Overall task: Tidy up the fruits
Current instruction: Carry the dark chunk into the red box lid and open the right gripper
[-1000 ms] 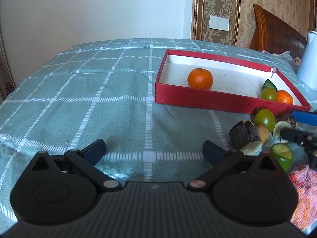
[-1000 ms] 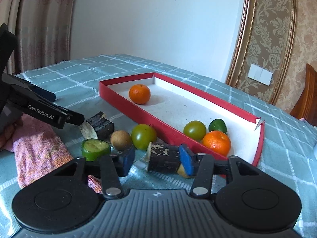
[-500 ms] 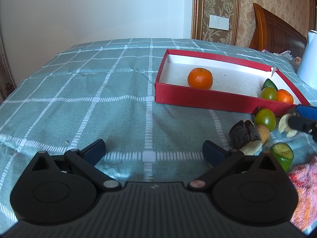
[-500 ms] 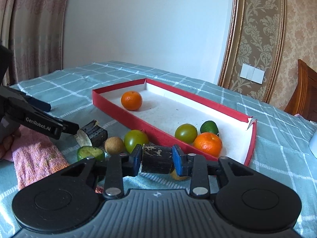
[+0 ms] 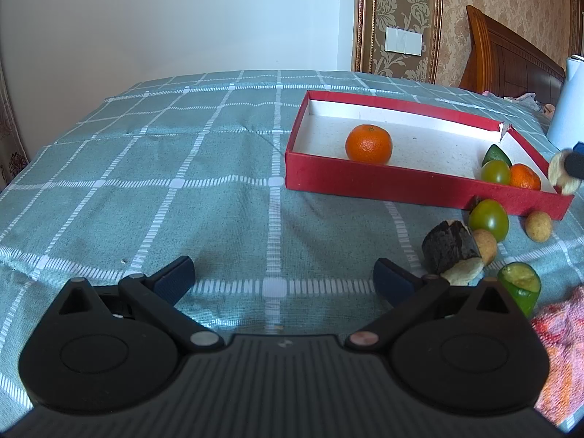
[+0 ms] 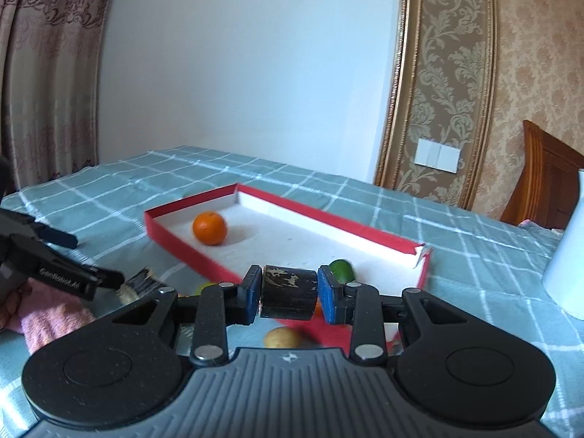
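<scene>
Between the blue pads of the right gripper [image 6: 289, 296] sits a dark cylindrical fruit piece [image 6: 289, 292] with a flaking black skin, clamped at both flat sides and lifted clear of the cloth. The jaws have just been closing and are now narrow, pressed on the piece. Below it, on the green checked tablecloth [image 5: 204, 189], lies a small tan round fruit [image 6: 281, 337], just near the red tray's near wall.

The red tray [image 6: 171, 235] stands beyond the held piece, its floor white. An orange mandarin [image 6: 209, 227] rests at its far left end, and a green lime [image 6: 341, 270] shows behind the right pad. In the left wrist view the tray's right corner also holds a green tomato [image 5: 495, 172] touching a second mandarin [image 5: 524, 177].

Outside the tray, near its right corner, another green tomato [image 5: 488, 219] lies on the cloth beside a second dark fruit chunk [image 5: 450, 247] with a pale cut face, another tan fruit [image 5: 485, 245] tucked between them. A cut green fruit [image 5: 520, 286] stands nearer, next to a pink towel [image 5: 562, 339] at the right edge.

Low over bare cloth on the left, the left gripper [image 5: 283, 277] hangs with its jaws spread wide and nothing between them. A white jug [image 6: 567, 266] stands far right.
</scene>
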`<state>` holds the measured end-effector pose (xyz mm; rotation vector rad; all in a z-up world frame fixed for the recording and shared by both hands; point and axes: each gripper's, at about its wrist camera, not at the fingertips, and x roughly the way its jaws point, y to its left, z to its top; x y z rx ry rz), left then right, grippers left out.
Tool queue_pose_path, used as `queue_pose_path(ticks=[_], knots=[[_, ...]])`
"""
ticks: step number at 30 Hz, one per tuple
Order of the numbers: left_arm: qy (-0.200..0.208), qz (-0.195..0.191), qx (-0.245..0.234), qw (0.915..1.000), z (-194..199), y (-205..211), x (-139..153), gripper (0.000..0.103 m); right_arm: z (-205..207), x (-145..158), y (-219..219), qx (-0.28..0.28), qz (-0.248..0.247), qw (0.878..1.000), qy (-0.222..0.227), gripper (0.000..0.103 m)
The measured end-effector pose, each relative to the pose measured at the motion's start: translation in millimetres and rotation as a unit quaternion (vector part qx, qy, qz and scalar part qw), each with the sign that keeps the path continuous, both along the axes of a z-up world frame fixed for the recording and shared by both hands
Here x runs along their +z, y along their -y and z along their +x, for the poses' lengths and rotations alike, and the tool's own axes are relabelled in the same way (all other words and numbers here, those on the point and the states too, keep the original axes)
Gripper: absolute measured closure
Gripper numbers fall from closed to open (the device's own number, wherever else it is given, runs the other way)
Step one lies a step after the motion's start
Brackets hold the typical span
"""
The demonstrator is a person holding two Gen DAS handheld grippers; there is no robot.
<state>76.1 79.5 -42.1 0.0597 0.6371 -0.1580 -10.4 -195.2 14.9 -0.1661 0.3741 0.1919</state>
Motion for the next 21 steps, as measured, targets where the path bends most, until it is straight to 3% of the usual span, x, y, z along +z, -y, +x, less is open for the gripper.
queue_pose_path(ticks=[10,21], knots=[[0.000,0.000,0.000,1.0000,0,0,0,0.000,39,7,30,-0.070,-0.002,0.997,0.009,0.071],[0.000,0.000,0.000,1.0000,0,-1,0,0.000,105,-24,65,-0.131,0.023,0.989,-0.066,0.071]])
